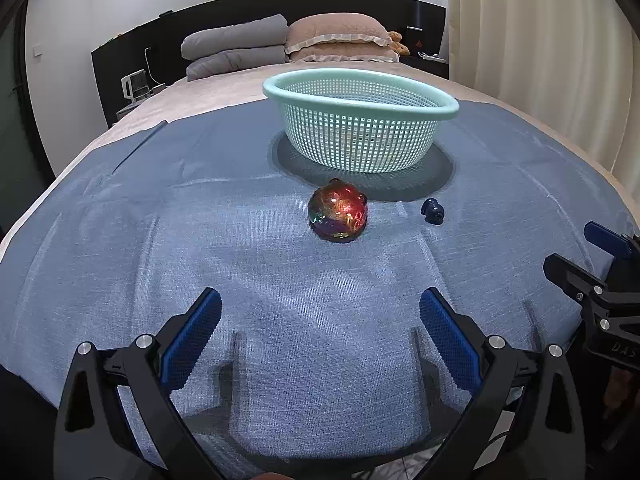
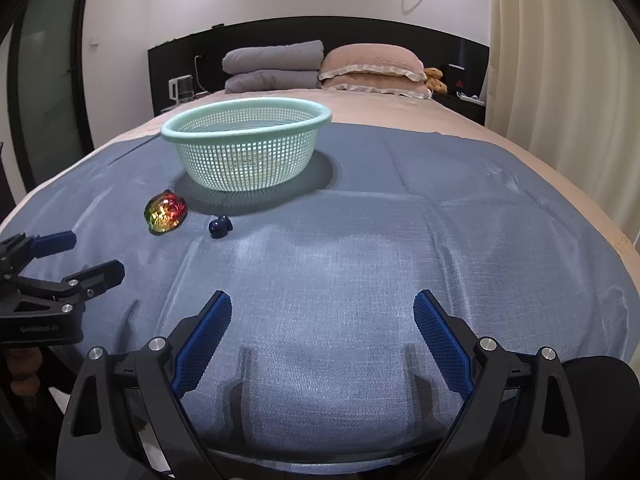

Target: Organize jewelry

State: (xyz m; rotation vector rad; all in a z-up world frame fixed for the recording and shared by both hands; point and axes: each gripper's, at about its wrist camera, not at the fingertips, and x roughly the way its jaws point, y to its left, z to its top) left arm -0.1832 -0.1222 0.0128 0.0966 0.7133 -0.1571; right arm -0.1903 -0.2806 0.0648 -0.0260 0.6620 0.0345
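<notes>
A shiny rainbow-coloured ornament (image 1: 338,213) lies on the blue cloth (image 1: 280,300) just in front of a pale green mesh basket (image 1: 360,92). A small dark blue piece (image 1: 433,211) lies to its right. In the right wrist view the ornament (image 2: 165,211), the blue piece (image 2: 220,226) and the basket (image 2: 246,120) sit at the upper left. My left gripper (image 1: 320,308) is open and empty, well short of the ornament. My right gripper (image 2: 322,312) is open and empty over bare cloth; it shows at the right edge of the left wrist view (image 1: 592,264).
The cloth covers the foot of a beige bed (image 2: 400,108). Grey folded bedding (image 1: 236,50) and pink pillows (image 1: 340,38) lie at the headboard. Cream curtains (image 2: 560,80) hang on the right. A nightstand with a small appliance (image 1: 135,83) stands far left.
</notes>
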